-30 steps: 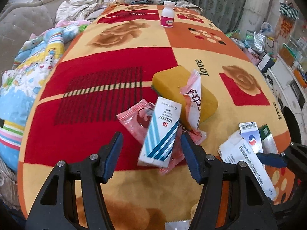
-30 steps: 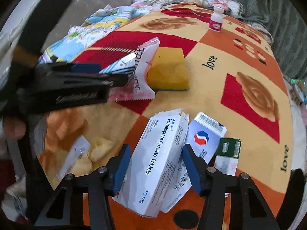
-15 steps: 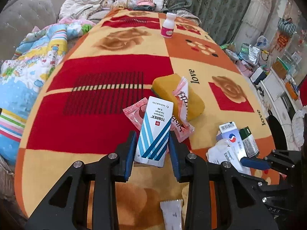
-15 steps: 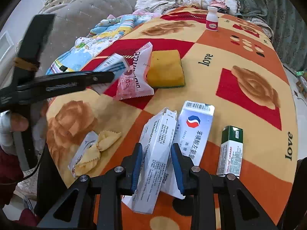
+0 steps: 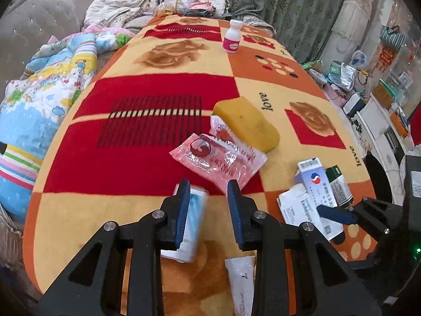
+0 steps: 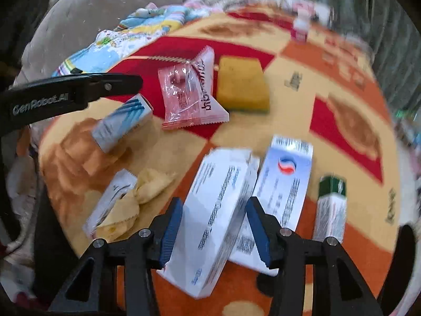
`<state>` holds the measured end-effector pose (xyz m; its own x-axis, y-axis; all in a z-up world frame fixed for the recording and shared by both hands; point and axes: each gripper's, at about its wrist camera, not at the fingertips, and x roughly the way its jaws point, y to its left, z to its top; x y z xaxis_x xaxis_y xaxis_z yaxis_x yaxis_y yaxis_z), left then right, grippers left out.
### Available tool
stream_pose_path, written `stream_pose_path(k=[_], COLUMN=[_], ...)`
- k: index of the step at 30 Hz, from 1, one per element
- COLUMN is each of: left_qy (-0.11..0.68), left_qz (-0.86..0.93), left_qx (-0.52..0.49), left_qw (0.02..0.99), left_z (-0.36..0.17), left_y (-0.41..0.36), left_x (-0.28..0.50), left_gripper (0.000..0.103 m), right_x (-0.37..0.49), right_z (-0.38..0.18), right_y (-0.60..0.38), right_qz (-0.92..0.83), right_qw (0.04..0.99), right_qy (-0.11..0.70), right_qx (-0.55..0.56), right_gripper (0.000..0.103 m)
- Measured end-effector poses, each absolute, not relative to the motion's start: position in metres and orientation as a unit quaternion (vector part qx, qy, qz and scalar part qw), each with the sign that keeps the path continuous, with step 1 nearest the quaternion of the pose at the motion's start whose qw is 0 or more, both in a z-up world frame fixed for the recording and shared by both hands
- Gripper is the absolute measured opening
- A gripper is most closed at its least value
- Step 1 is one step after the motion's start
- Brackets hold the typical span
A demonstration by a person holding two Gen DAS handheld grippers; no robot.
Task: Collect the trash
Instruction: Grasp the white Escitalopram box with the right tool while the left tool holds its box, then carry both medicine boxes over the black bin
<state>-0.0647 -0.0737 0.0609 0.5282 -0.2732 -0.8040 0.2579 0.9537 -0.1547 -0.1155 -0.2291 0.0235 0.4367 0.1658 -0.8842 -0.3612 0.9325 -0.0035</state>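
My left gripper (image 5: 209, 208) hangs over the near part of the patterned table cloth (image 5: 147, 89). Its jaws are closing with nothing between the pads. The blue-striped white box (image 5: 193, 221) sits blurred just under and outside the left finger, also seen as the striped box (image 6: 122, 123) below that gripper's arm. My right gripper (image 6: 214, 233) has its jaws opening around the long white tablet box (image 6: 215, 205); a gap shows at the right pad. Pink wrappers (image 5: 218, 158) lie against a yellow sponge (image 5: 247, 123).
A blue-and-white carton (image 6: 286, 176) and a green-topped box (image 6: 331, 205) lie right of the tablet box. A white sachet (image 5: 240, 281) and crumpled yellow wrapper (image 6: 147, 187) lie near the front edge. A small white bottle (image 5: 231, 39) stands far back. Bedding (image 5: 39, 100) is piled left.
The striped box was between my left pads half a second ago; now it is out of them, beside the left finger. My right jaws have widened off the tablet box, and that view is blurred.
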Motion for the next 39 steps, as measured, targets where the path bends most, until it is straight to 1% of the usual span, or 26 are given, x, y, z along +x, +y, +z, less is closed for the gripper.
stream_pose_path(k=[5, 7, 9, 14, 15, 16, 18, 19, 20, 21, 29, 34, 39], left_qy=[0.466, 0.471, 0.477, 0.488, 0.490, 0.496, 0.502, 0.506, 0.510, 0.513, 0.472, 0.446, 0.431], left_qz=[-0.167, -0.172, -0.170, -0.144, -0.138, -0.135, -0.135, -0.136, -0.138, -0.139, -0.158, -0.175, -0.194], left_qx=[-0.023, -0.024, -0.019, 0.019, 0.028, 0.029, 0.019, 0.012, 0.006, 0.003, 0.001, 0.017, 0.030], left_qw=[0.869, 0.865, 0.862, 0.861, 0.860, 0.857, 0.854, 0.851, 0.849, 0.847, 0.867, 0.878, 0.881], left_z=[0.058, 0.057, 0.054, 0.041, 0.036, 0.030, 0.022, 0.019, 0.017, 0.017, 0.056, 0.080, 0.092], left_y=[-0.067, -0.062, -0.058, -0.056, -0.057, -0.058, -0.058, -0.058, -0.058, -0.058, -0.076, -0.107, -0.141], left_x=[-0.064, -0.066, -0.068, -0.074, -0.073, -0.071, -0.069, -0.067, -0.066, -0.066, -0.077, -0.084, -0.087], left_gripper=[0.028, 0.033, 0.047, 0.051, 0.051, 0.051, 0.050, 0.049, 0.036, 0.032, 0.032, 0.032, 0.032], right_x=[-0.116, -0.118, -0.120, -0.116, -0.116, -0.116, -0.117, -0.117, -0.117, -0.116, -0.118, -0.121, -0.123], right_z=[0.022, 0.020, 0.019, 0.014, 0.011, 0.008, 0.007, 0.006, 0.006, 0.007, 0.039, 0.060, 0.075], right_y=[-0.224, -0.222, -0.222, -0.229, -0.228, -0.225, -0.220, -0.218, -0.219, -0.221, -0.252, -0.273, -0.301], right_qz=[0.172, 0.185, 0.186, 0.193, 0.194, 0.194, 0.197, 0.199, 0.198, 0.199, 0.210, 0.198, 0.170], right_qw=[0.836, 0.831, 0.833, 0.819, 0.817, 0.818, 0.822, 0.824, 0.827, 0.829, 0.845, 0.861, 0.875], right_qy=[0.512, 0.516, 0.512, 0.537, 0.539, 0.536, 0.528, 0.525, 0.521, 0.518, 0.491, 0.469, 0.452], right_qx=[-0.096, -0.095, -0.100, -0.065, -0.066, -0.073, -0.081, -0.079, -0.073, -0.068, -0.011, 0.002, 0.010], right_gripper=[0.049, 0.049, 0.049, 0.051, 0.054, 0.054, 0.054, 0.052, 0.047, 0.047, 0.046, 0.046, 0.046])
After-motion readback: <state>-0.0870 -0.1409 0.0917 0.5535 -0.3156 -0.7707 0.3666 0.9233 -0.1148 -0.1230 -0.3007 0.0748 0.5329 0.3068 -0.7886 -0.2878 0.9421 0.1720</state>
